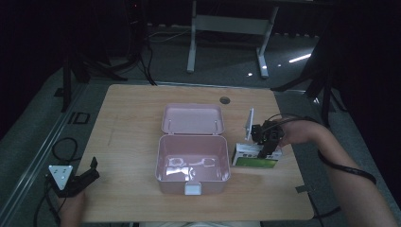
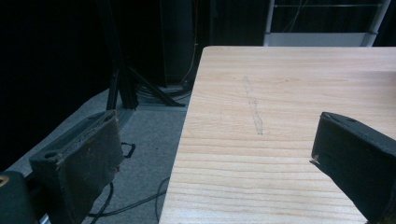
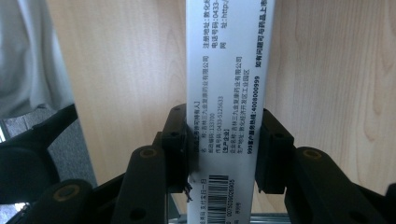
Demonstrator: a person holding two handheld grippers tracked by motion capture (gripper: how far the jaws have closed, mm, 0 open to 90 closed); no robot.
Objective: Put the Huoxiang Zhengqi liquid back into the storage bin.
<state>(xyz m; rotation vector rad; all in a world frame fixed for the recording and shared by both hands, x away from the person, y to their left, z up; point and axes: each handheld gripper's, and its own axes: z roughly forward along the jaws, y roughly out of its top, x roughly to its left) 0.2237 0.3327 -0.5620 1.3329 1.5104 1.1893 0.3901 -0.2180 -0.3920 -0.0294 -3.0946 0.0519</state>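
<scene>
An open pink plastic box (image 1: 160, 156) stands mid-table, its lid (image 1: 192, 119) thrown back away from me. To the right of it is a white and green carton (image 1: 248, 158), and my right gripper (image 1: 265, 150) is shut on it from above. In the right gripper view both black pads press the printed white carton (image 3: 229, 60) between them, at my right gripper (image 3: 224, 140). I cannot tell whether the carton touches the table. My left gripper (image 1: 93, 169) rests at the front left corner of the table, open with nothing between its fingers; my left gripper (image 2: 217, 135) looks across bare wood.
The wooden table (image 1: 127, 118) has a round cable hole (image 1: 224, 100) near its far edge. Faint pale shapes lie on the pink box's floor. Cables (image 1: 64, 146) loop on the floor at the left. A white table frame (image 1: 191, 47) stands beyond.
</scene>
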